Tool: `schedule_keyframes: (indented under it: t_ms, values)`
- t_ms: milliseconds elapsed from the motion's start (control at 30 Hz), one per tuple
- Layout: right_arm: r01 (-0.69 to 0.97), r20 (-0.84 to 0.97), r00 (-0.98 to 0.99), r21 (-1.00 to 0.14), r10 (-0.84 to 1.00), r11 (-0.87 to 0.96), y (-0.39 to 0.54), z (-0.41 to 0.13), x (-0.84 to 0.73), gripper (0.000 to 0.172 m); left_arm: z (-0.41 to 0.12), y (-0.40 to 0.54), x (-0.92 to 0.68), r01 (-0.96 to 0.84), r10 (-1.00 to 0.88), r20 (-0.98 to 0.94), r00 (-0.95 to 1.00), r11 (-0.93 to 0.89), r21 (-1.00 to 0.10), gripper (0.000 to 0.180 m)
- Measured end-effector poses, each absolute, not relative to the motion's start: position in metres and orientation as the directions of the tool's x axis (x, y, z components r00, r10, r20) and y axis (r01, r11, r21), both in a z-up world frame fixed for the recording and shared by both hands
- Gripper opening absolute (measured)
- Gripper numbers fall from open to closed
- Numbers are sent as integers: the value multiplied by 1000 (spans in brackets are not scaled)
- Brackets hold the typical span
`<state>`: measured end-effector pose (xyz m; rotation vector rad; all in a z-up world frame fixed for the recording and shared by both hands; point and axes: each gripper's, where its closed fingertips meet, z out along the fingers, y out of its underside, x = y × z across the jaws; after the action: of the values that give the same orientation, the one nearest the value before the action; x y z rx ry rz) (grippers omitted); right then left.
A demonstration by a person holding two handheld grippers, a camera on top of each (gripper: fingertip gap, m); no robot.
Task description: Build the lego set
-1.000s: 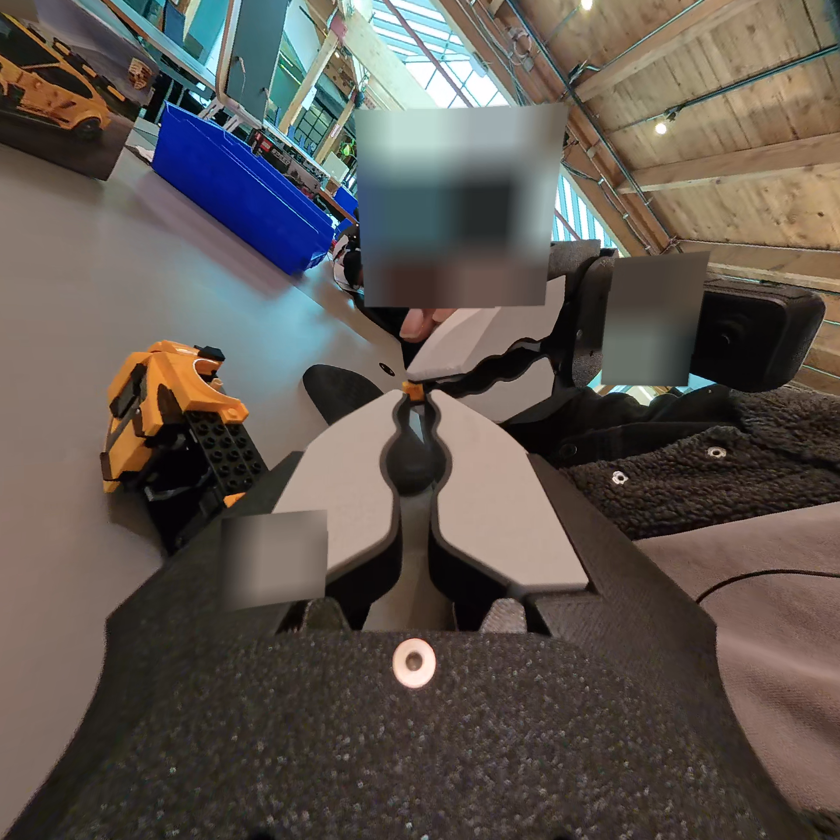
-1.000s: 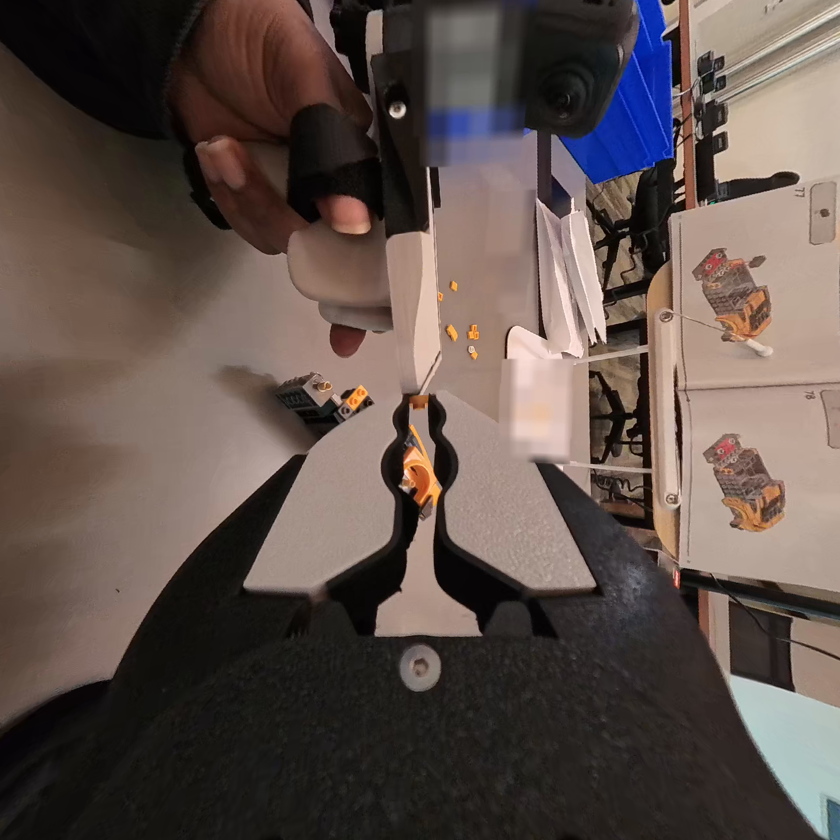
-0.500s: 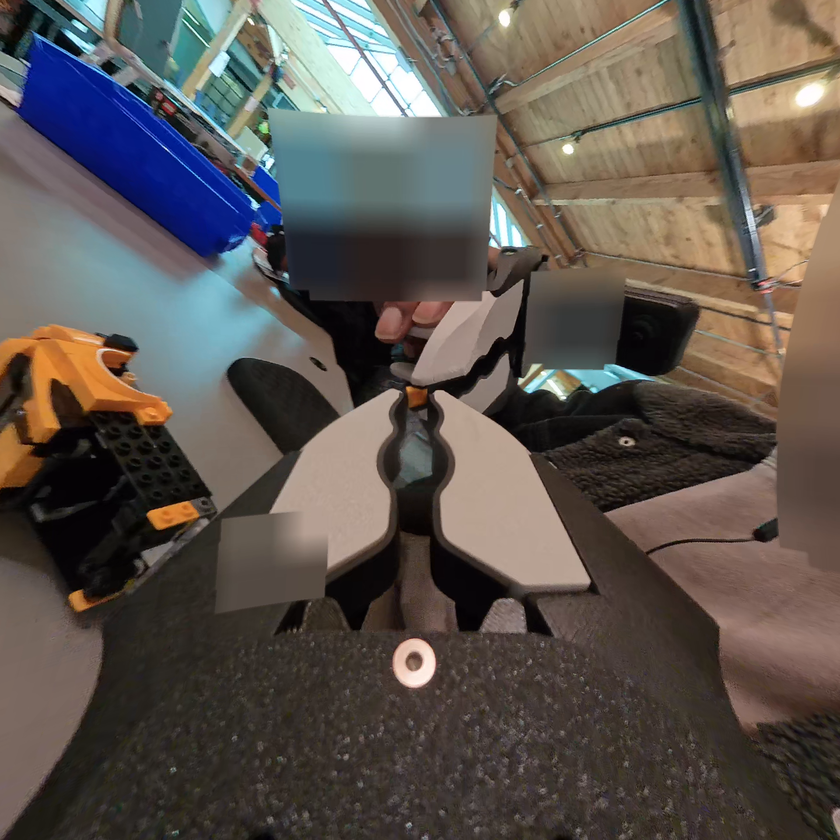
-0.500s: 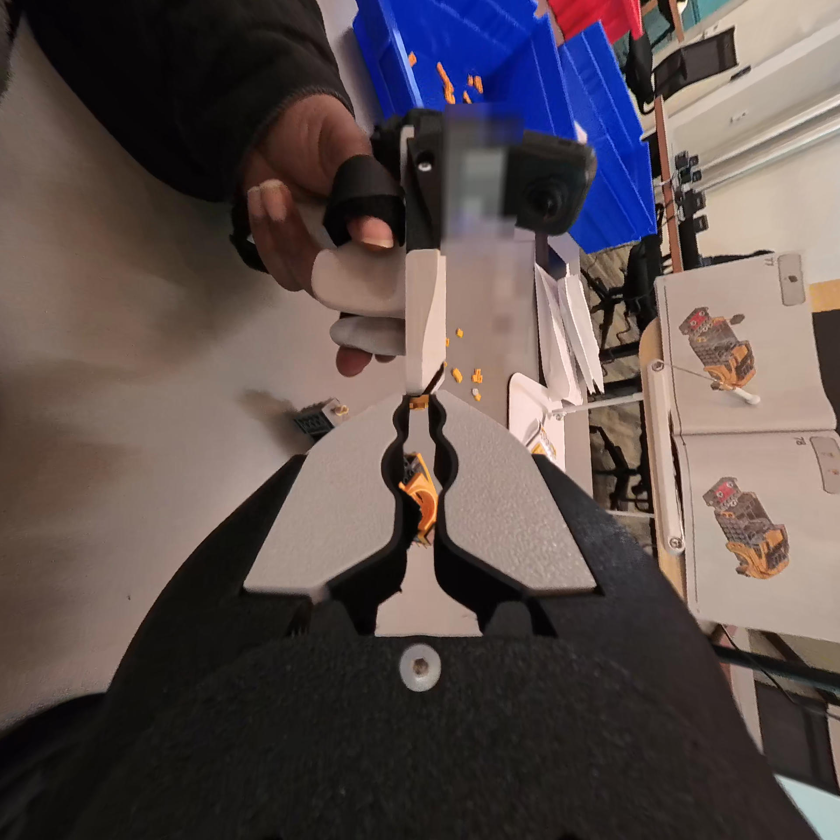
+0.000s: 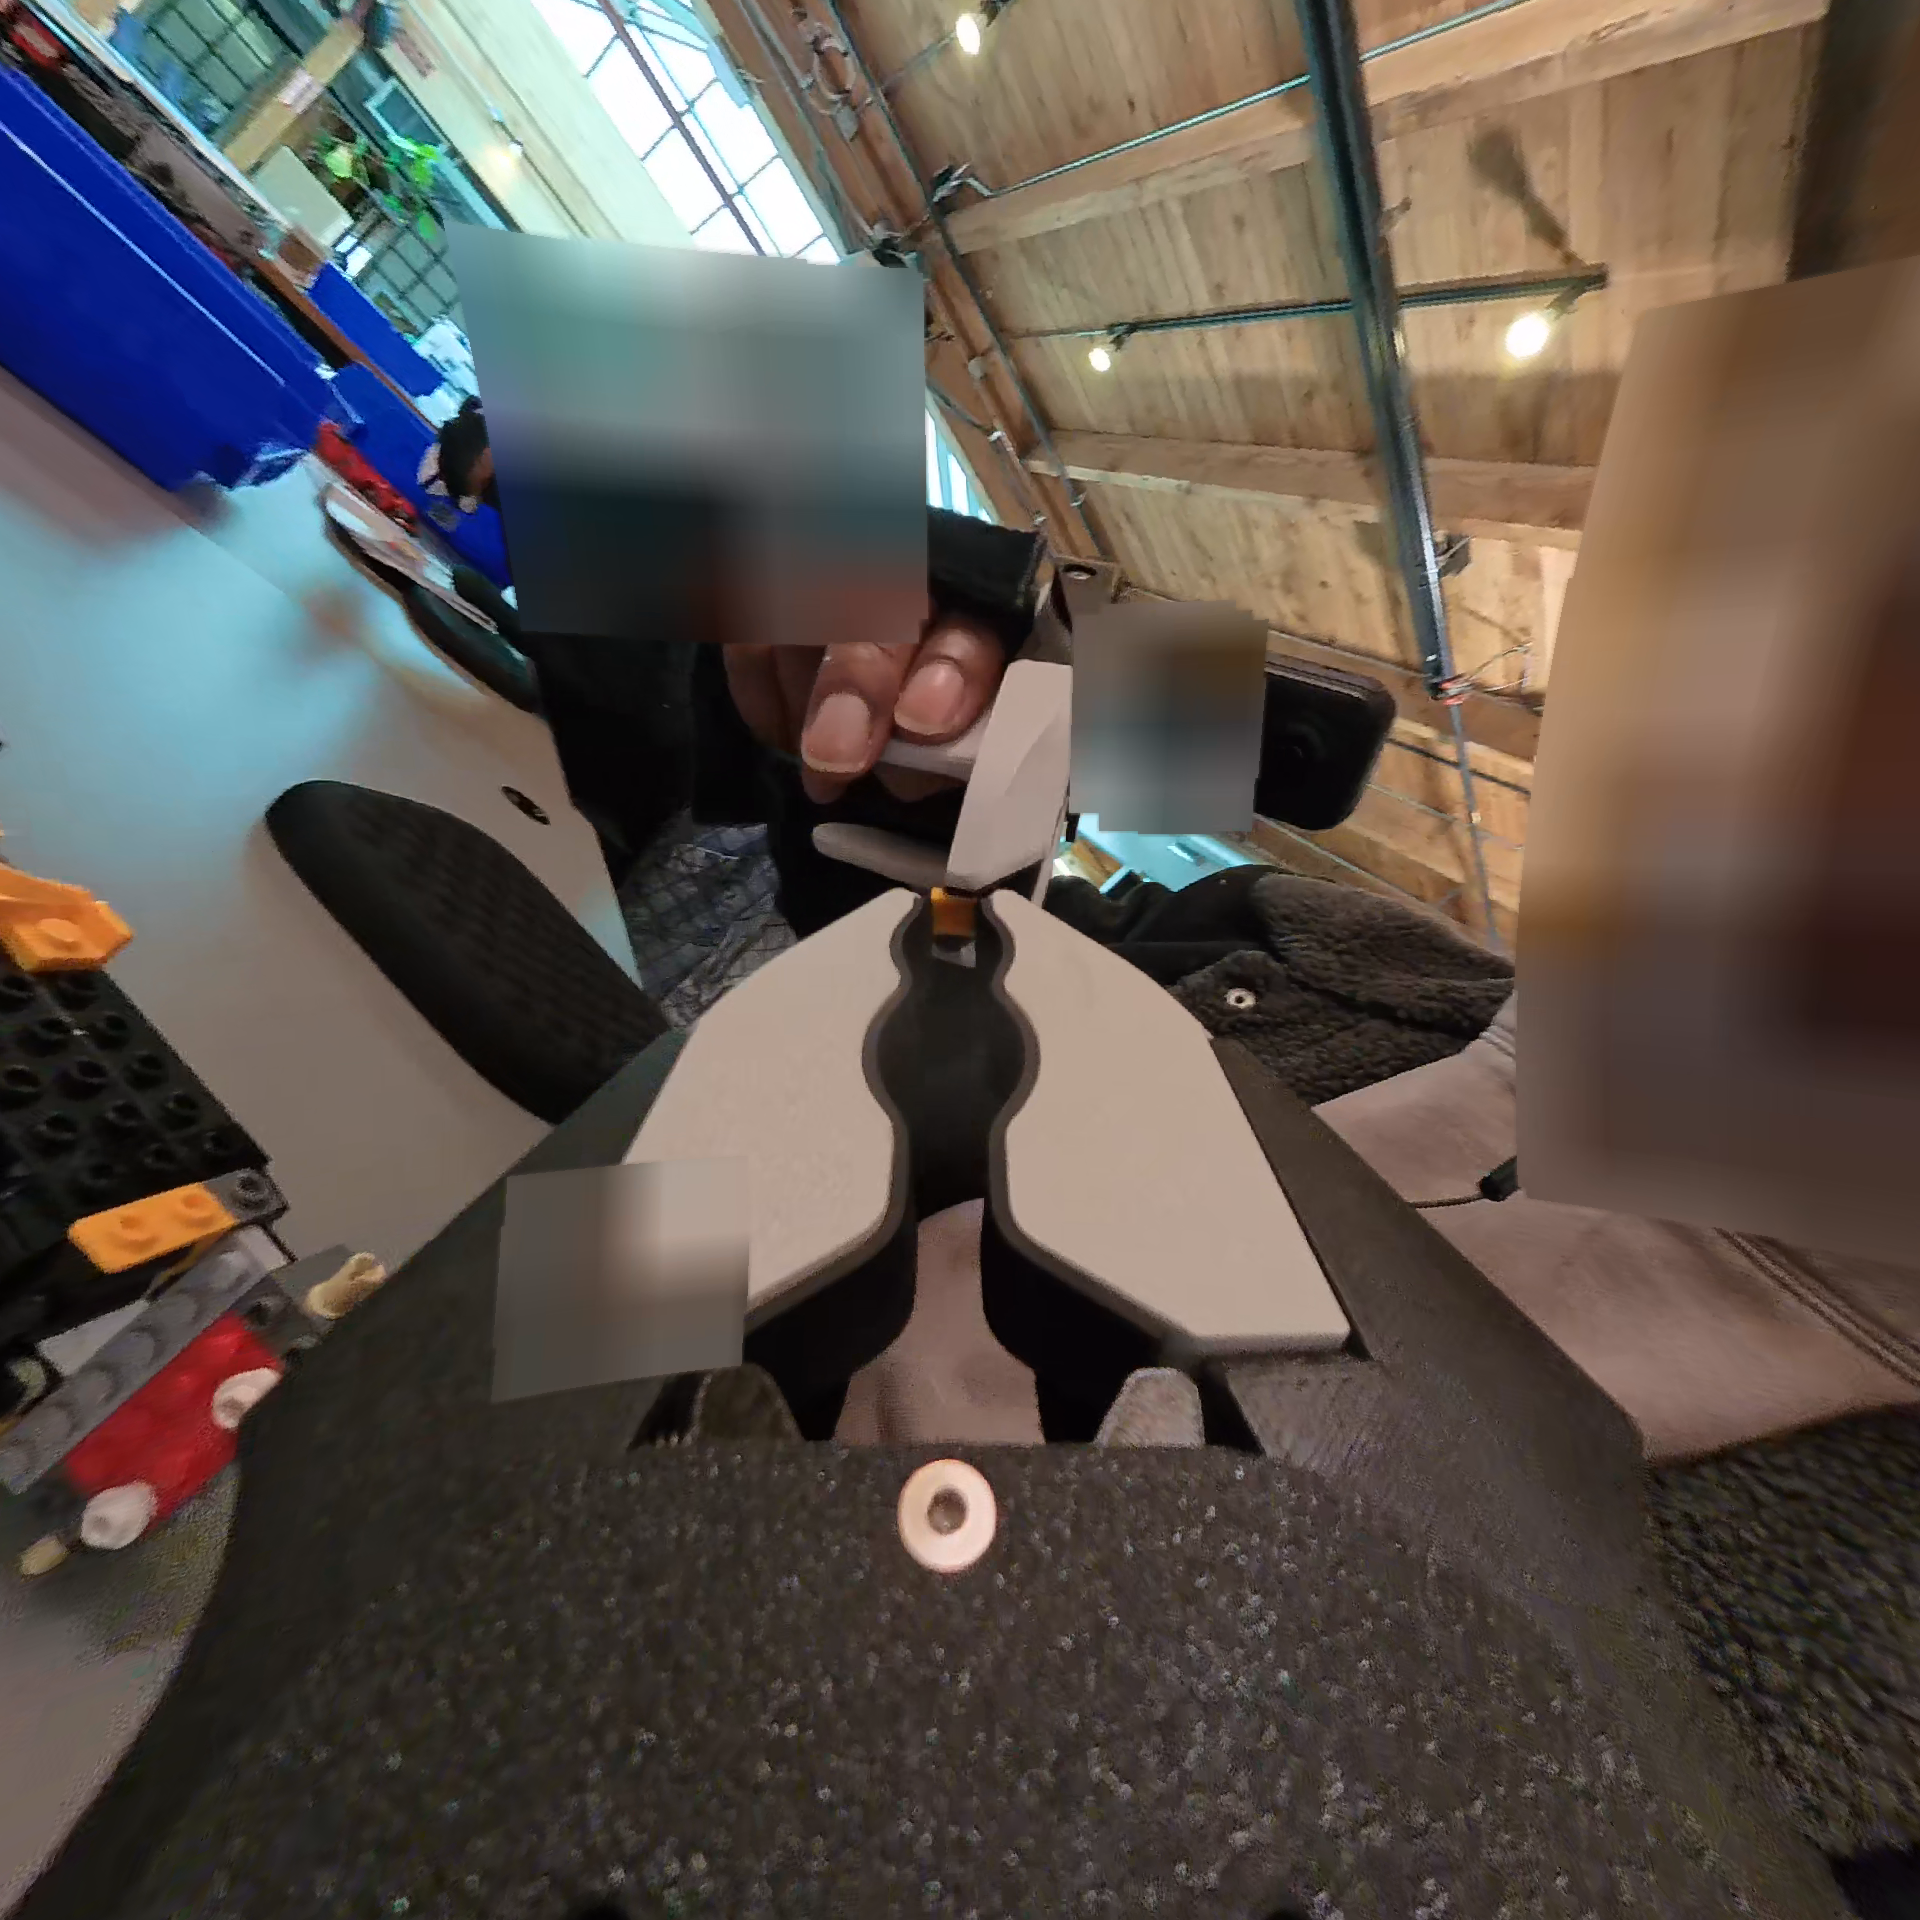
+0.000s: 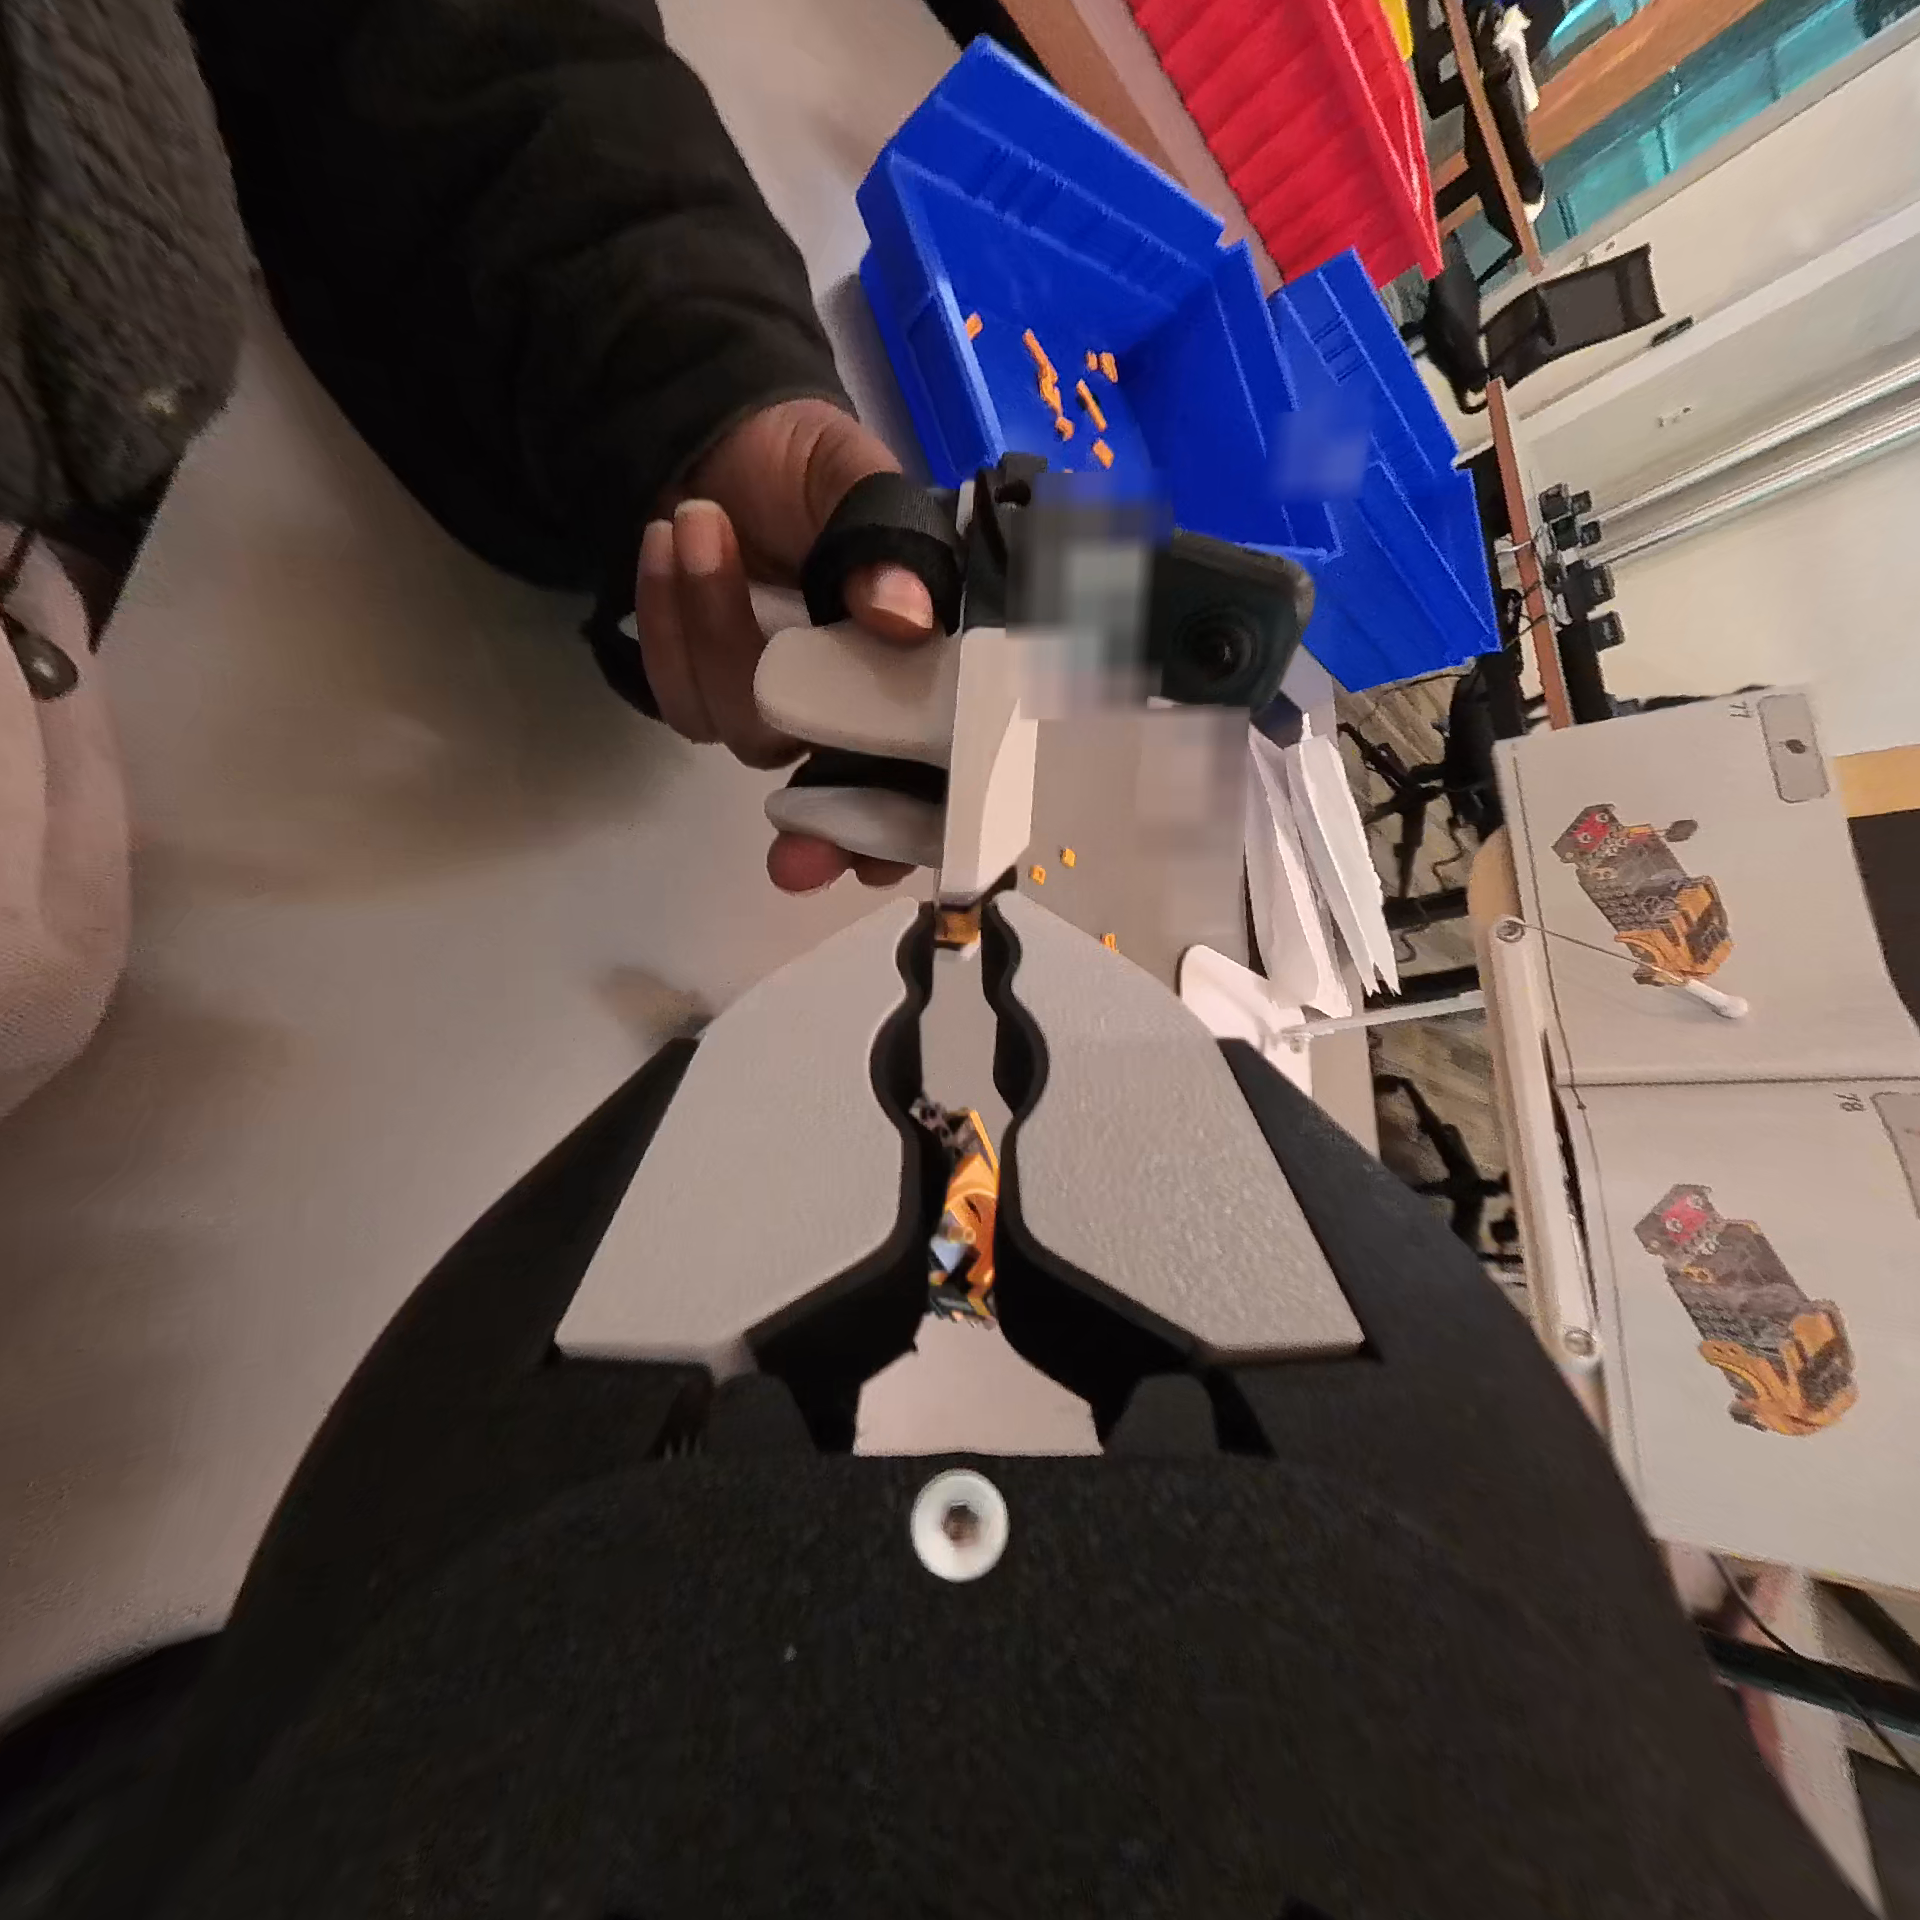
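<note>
My left gripper [image 5: 951, 916] is shut on a small orange brick piece [image 5: 950, 910], pinched at the very fingertips. My right gripper [image 6: 958, 927] is shut on the same small orange piece [image 6: 954, 923]. The two grippers meet tip to tip above the table. In the left wrist view the right gripper [image 5: 987, 878] comes down from above, held by a hand [image 5: 883, 707]. In the right wrist view the left gripper [image 6: 977, 878] does the same. A small pale bit shows just under the orange piece. An orange and black brick model [image 5: 104, 1143] lies on the table at the left.
A blue bin [image 6: 1091, 343] with several loose orange pieces stands at the back, with a red bin [image 6: 1299, 125] behind it. More orange pieces [image 6: 1065, 857] lie on the grey table [image 6: 364, 831]. An open instruction booklet [image 6: 1714, 1039] stands at the right.
Both grippers have stayed tip to tip on the orange piece and swung together. The model has slid toward the left view's lower left edge, and the blue bin's inside has come into the right view.
</note>
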<state>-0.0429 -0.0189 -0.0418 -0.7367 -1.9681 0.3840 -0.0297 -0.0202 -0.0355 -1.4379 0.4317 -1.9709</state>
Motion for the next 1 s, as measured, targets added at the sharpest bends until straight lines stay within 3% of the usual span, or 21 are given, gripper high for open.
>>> schedule_keyframes:
  t_ms: [500, 633, 767, 900, 1000]
  values:
    - [352, 560, -443, -610, 700, 710, -22, -40, -41, 7, -33, -22, -30, 312, -655, 721, -226, -750, -584, 9]
    - [433, 523, -459, -575, 718, 695, 8, -41, -36, 7, -53, 9, -45, 343, -739, 662, 126, -593, -728, 24]
    - [542, 458, -531, -464, 713, 701, 46, -64, -35, 7, -94, 39, -62, 57, -735, 326, 595, -365, -929, 37]
    - [593, 364, -616, -369, 698, 716, 68, -94, -39, 7, -128, 43, -55, -194, -713, 105, 694, -325, -926, 53]
    - [601, 288, -681, -305, 673, 739, 74, -113, -44, 8, -140, 45, -51, -277, -702, 28, 712, -318, -907, 58]
